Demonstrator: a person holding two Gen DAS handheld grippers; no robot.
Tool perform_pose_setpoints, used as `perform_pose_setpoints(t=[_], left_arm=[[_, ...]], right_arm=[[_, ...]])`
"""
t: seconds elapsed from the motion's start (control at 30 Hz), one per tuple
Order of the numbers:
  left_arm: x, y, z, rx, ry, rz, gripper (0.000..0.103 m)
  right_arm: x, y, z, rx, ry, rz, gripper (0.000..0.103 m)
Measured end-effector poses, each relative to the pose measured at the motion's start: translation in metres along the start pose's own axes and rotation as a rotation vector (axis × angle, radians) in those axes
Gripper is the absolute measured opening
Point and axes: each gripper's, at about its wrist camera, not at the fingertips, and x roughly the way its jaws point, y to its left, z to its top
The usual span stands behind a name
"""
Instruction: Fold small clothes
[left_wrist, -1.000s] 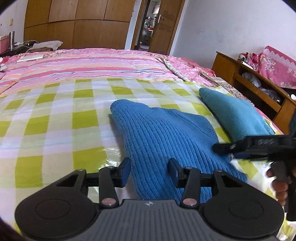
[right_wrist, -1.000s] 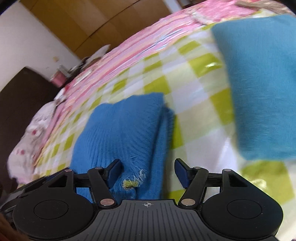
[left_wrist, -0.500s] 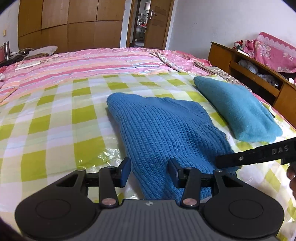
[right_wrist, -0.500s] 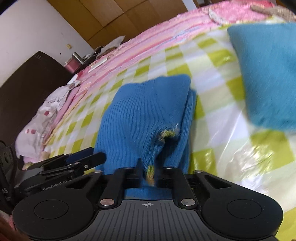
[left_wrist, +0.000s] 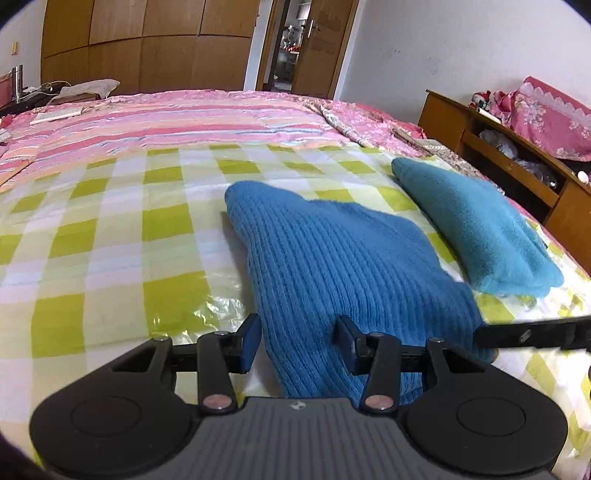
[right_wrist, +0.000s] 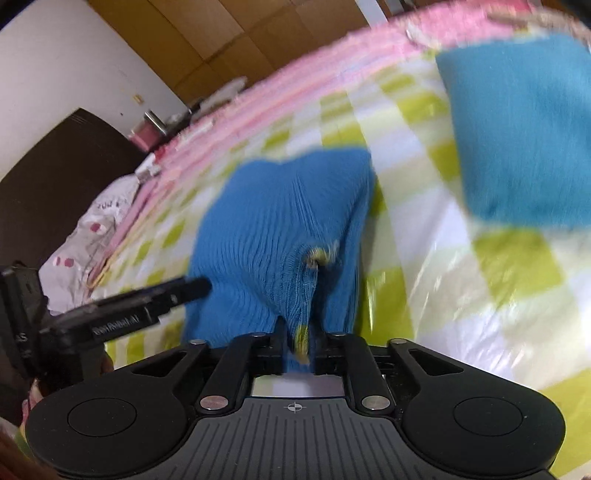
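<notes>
A blue ribbed knit garment (left_wrist: 332, 266) lies folded on the checked sheet (left_wrist: 110, 236). My left gripper (left_wrist: 297, 341) is open, its jaws on either side of the garment's near left edge. My right gripper (right_wrist: 300, 345) is shut on the garment's near hem (right_wrist: 280, 229), which is pinched up into a ridge with a yellow-green thread tuft. The right gripper's finger also shows in the left wrist view (left_wrist: 532, 334) at the garment's right corner. The left gripper's finger shows in the right wrist view (right_wrist: 147, 302).
A folded teal fleece garment (left_wrist: 476, 229) lies to the right of the blue one, also in the right wrist view (right_wrist: 517, 125). A pink striped quilt (left_wrist: 177, 118) covers the far bed. A wooden shelf unit (left_wrist: 517, 155) stands at the right. A dark headboard (right_wrist: 55, 177) is at left.
My right gripper closed on the blue garment's near hem and has pulled it up into a ridge. My left gripper stayed open and moved in closer over the garment's left edge.
</notes>
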Motion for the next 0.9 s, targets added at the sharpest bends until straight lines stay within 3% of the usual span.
perform_pose_setpoints(t=[0.07,0.1,0.23,0.5,0.67,0.9], left_arm=[[-0.003,0.004,0.005,-0.013,-0.014,-0.011,0.050],[-0.003,0.006,0.007,-0.026,-0.023,-0.014,0.050],[0.006,0.015,0.019,-0.092,-0.027,-0.027,0.051],[0.025,0.025,0.023,-0.131,-0.026,-0.049,0.067],[0.039,0.030,0.022,-0.148,0.000,-0.072,0.071],[0.051,0.031,0.022,-0.167,0.021,-0.136,0.072]], right_arm=[[-0.010,0.000,0.006,0.001,-0.047,-0.002,0.067],[-0.016,-0.001,0.010,0.009,-0.086,-0.001,0.071],[-0.013,-0.008,0.031,0.038,-0.172,-0.021,0.075],[0.051,-0.023,0.055,0.089,-0.091,-0.072,0.077],[0.071,-0.031,0.053,0.106,-0.040,-0.036,0.080],[0.077,-0.040,0.054,0.133,-0.033,0.023,0.083]])
